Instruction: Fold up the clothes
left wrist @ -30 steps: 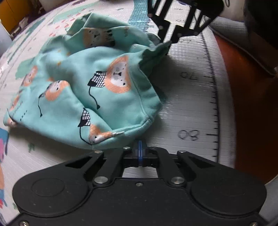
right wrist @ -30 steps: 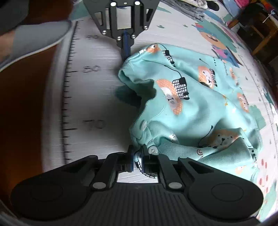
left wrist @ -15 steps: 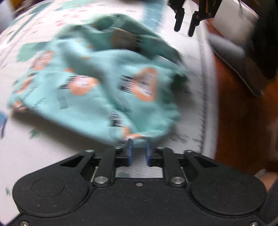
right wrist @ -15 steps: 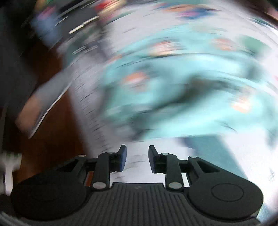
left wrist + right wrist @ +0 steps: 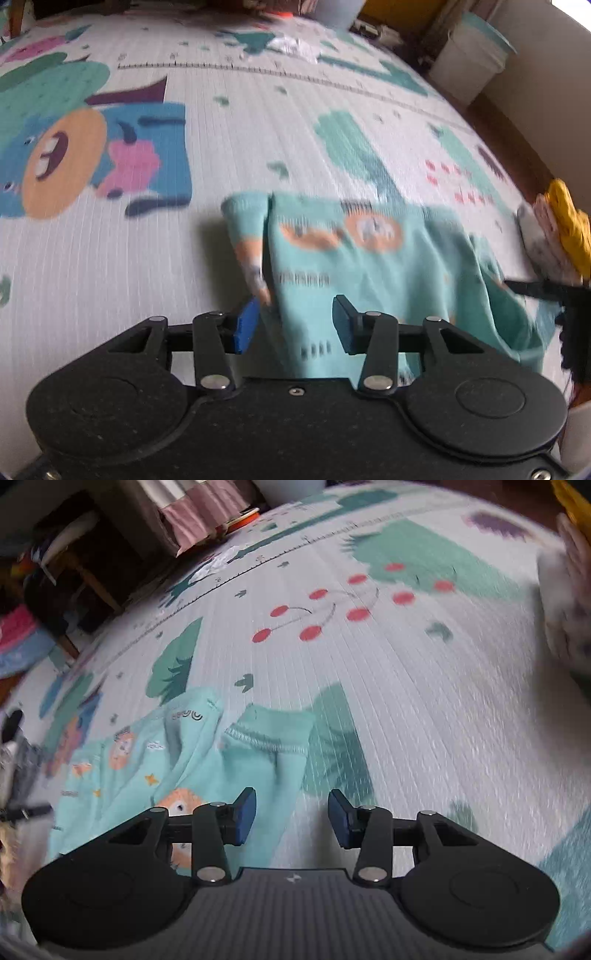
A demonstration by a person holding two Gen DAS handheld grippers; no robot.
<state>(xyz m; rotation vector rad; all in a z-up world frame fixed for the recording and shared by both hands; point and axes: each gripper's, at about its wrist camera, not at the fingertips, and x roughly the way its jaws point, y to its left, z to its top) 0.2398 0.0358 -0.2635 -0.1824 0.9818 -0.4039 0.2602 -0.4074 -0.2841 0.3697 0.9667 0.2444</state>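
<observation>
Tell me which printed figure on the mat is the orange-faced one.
The orange-faced lion at the left of the left wrist view, wearing blue. The other mat prints nearby are green trees and red cherries.

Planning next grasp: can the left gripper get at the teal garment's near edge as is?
Probably yes. The left gripper is open right over the teal garment on the play mat, with nothing between.

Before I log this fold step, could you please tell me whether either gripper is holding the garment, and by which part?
Nothing is held. Both the left gripper and right gripper have open jaws above the teal garment.
</observation>
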